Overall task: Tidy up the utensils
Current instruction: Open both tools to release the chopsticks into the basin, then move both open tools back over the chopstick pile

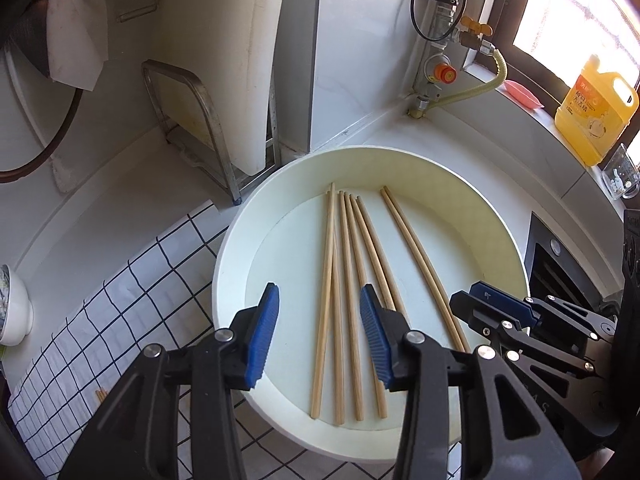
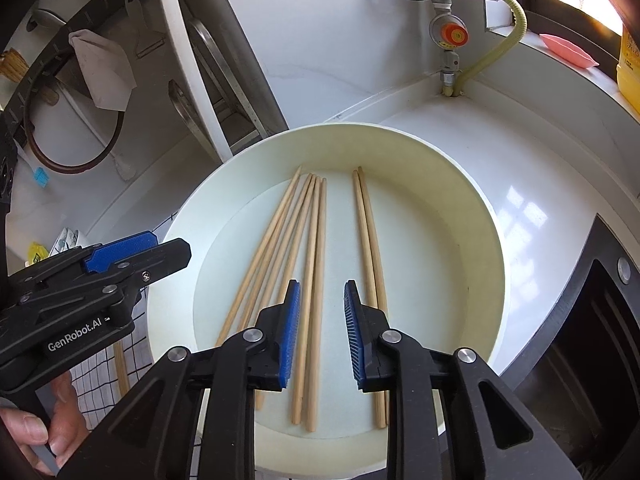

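Several wooden chopsticks (image 1: 348,280) lie in a round white basin (image 1: 500,232) on the counter; a bunch sits left of a separate pair (image 1: 416,248). My left gripper (image 1: 319,332) is open and empty above the near ends of the bunch. In the right wrist view the bunch (image 2: 308,264) and the pair (image 2: 370,240) lie in the basin (image 2: 484,216). My right gripper (image 2: 322,328) is open and empty, hovering between them. The other gripper shows at the right (image 1: 500,304) of the left wrist view and at the left (image 2: 120,252) of the right wrist view.
A checked cloth (image 1: 100,320) lies left of the basin with a chopstick (image 2: 120,364) on it. A metal rack (image 1: 192,120) with a white board stands behind. A gas valve (image 1: 440,72), a yellow bottle (image 1: 596,108), a pink dish (image 1: 522,94) and a black stove (image 2: 592,340) are to the right.
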The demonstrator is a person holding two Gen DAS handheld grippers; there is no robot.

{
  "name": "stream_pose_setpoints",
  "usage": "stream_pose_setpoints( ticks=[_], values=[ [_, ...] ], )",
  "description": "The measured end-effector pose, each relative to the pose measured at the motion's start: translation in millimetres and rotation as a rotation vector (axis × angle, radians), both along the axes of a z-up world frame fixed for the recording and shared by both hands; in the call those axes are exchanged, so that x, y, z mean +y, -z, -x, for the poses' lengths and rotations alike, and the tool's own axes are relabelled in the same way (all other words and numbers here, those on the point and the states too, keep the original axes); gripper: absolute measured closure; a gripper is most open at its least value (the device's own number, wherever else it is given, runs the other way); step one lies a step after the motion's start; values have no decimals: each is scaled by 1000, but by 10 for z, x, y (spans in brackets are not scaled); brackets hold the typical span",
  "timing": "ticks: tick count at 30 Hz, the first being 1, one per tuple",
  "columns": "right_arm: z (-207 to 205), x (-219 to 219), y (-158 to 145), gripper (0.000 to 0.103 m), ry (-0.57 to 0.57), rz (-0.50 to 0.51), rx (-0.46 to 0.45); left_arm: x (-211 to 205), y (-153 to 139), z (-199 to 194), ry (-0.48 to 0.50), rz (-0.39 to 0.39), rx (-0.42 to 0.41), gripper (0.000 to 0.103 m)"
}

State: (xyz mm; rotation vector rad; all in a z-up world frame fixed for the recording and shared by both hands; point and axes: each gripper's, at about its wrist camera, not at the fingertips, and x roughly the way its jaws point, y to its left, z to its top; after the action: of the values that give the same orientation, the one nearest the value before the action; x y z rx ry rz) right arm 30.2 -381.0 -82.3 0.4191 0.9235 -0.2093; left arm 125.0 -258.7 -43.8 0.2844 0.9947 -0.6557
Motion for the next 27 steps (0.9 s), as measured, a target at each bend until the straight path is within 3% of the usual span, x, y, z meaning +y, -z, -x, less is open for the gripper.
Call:
stream_pose_setpoints(
  ticks=[11, 15, 27],
  values=[
    [34, 446, -150, 76, -98, 25, -20, 631, -191, 191, -92, 20, -34, 55],
    [13, 692, -196, 69, -153, 41, -24, 960, -208, 249, -147, 29, -36, 53],
    [-150, 1566, -153, 64, -384, 39, -16, 2204, -18, 343, -422, 12, -10, 50]
  ],
)
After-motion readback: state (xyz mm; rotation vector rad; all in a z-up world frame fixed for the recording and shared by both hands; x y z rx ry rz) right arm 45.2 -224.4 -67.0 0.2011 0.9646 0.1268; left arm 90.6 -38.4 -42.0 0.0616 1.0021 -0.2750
